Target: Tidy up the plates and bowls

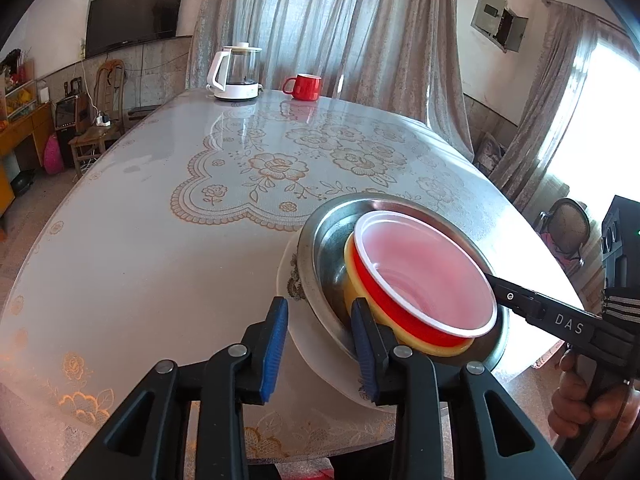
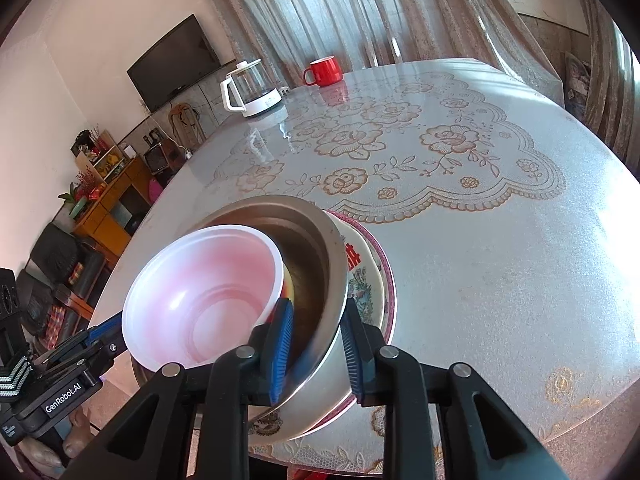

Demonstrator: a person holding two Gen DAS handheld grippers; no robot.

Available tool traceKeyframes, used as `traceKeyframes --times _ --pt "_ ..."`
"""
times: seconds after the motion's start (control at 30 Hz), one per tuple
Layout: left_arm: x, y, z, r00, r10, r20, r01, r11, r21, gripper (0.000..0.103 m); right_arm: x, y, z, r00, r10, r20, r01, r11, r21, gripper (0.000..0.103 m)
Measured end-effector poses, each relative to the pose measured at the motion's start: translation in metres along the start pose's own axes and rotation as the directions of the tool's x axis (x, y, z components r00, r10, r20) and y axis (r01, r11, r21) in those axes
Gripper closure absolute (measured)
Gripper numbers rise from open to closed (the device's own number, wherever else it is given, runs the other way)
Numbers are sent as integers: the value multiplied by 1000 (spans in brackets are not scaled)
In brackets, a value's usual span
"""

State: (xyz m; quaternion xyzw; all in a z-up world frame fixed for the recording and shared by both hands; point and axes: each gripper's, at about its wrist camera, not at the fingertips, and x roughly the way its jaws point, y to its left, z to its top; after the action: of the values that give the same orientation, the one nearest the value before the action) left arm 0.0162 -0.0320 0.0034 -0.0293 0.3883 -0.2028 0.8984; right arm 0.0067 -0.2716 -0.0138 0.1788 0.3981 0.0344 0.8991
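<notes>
A stack is held above the table's near edge: a white patterned plate at the bottom, a steel bowl on it, a yellow bowl inside, and a red bowl with a white-pink inside on top. My left gripper straddles the rims of the plate and the steel bowl on the stack's left side. My right gripper straddles the same rims on the right side, with the plate, steel bowl and red bowl in view. Both look closed on the rims.
A white and glass kettle and a red mug stand at the table's far end. The lace-patterned table top spreads ahead. Chairs, a cabinet and a TV line the left wall.
</notes>
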Motion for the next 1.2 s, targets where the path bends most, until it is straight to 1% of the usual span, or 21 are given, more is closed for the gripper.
traceKeyframes --times 0.1,0.2,0.4,0.53,0.63,0.7,0.77,0.83,0.87,0.93,0.97,1.0,1.03,1.07,1.1,1.17,1.2 --pt "-3 2 -3 1000 19 21 -18 1000 -11 61 -5 2 -3 1000 -14 14 14 1000 -8 77" --pt "-7 2 -7 999 31 40 -31 999 -9 59 -10 4 -6 999 -26 28 27 1000 -11 75" --pt "-12 6 -9 996 62 57 -60 998 -27 57 -14 9 -11 998 -46 39 47 999 -27 73" --pt "-15 9 -12 992 107 66 -105 994 -35 56 -19 12 -13 996 -68 60 70 997 -35 71" --pt "-15 13 -14 987 145 72 -141 988 -56 56 -24 18 -17 991 -104 87 109 993 -55 70" --pt "-16 13 -16 981 176 86 -171 983 -59 53 -27 21 -20 985 -130 110 137 989 -62 70" --pt "-18 13 -16 973 204 105 -199 978 -59 51 -34 24 -22 973 -174 154 184 982 -53 70" --pt "-22 13 -17 967 224 124 -218 974 -63 47 -43 28 -26 954 -219 205 233 971 -45 66" --pt "-24 12 -17 963 232 137 -225 972 -62 45 -47 30 -28 942 -242 232 258 965 -41 62" --pt "-28 9 -18 954 250 164 -245 968 -50 42 -54 38 -32 916 -281 285 307 950 -50 62" --pt "-29 6 -19 950 258 177 -255 966 -41 38 -56 43 -34 901 -302 311 335 940 -58 60" --pt "-30 4 -19 947 260 187 -259 965 -28 33 -58 48 -36 889 -317 332 357 932 -66 55" --pt "-31 2 -19 946 258 195 -260 966 -16 30 -59 53 -37 883 -317 347 364 928 -78 53" --pt "-32 0 -20 945 256 203 -260 966 -8 26 -59 59 -40 882 -307 358 361 927 -96 48" --pt "-34 -1 -21 943 257 211 -262 965 -5 25 -58 65 -41 883 -295 366 358 926 -116 46" --pt "-37 -2 -22 939 262 223 -268 964 -4 24 -57 76 -45 874 -295 387 374 915 -148 44" --pt "-37 -2 -22 937 265 227 -271 963 -4 21 -56 80 -47 868 -299 397 385 909 -157 44"
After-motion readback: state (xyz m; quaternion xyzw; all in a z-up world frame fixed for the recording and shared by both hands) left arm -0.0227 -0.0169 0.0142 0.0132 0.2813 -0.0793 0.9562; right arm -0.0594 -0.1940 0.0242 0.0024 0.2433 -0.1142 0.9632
